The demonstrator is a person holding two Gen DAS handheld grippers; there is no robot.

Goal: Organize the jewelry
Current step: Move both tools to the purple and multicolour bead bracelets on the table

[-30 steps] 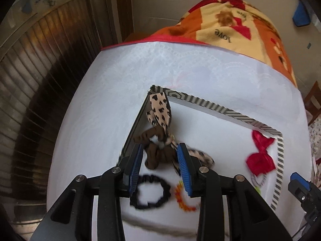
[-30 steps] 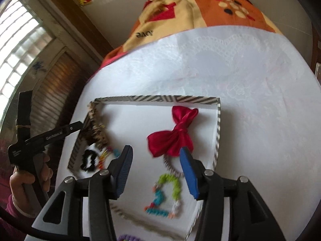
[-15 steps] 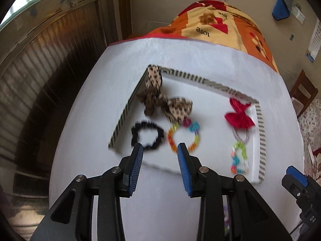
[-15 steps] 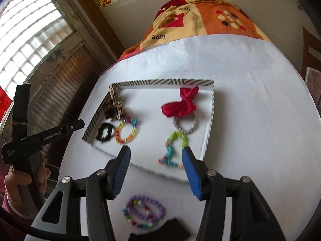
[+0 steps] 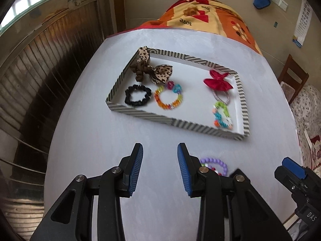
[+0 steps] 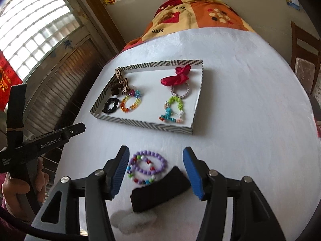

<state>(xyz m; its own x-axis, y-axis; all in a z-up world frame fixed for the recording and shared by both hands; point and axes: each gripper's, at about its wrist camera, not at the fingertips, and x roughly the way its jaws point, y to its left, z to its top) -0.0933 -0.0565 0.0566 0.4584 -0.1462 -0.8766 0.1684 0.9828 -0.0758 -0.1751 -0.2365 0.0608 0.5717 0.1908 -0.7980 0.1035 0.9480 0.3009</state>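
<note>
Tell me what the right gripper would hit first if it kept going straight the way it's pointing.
Most likely the purple bead bracelets, which lie on the white tabletop right between the open fingers of the right gripper. A black pad sits just below them. Depth is hard to judge here.

**A white-covered table and what rests on it**

We see a table (image 6: 240, 104) under a white embossed cover, with an orange patterned cloth (image 6: 192, 20) draped at its far end. On the white surface sits a shallow tray (image 6: 140, 125) with striped walls. Nearer to us lie a purple bead bracelet (image 6: 147, 163) and a multicoloured bead bracelet (image 6: 140, 180), overlapping each other, just beside a black band (image 6: 158, 192). A white fluffy piece (image 6: 132, 219) lies nearest, close to the black band.
</note>
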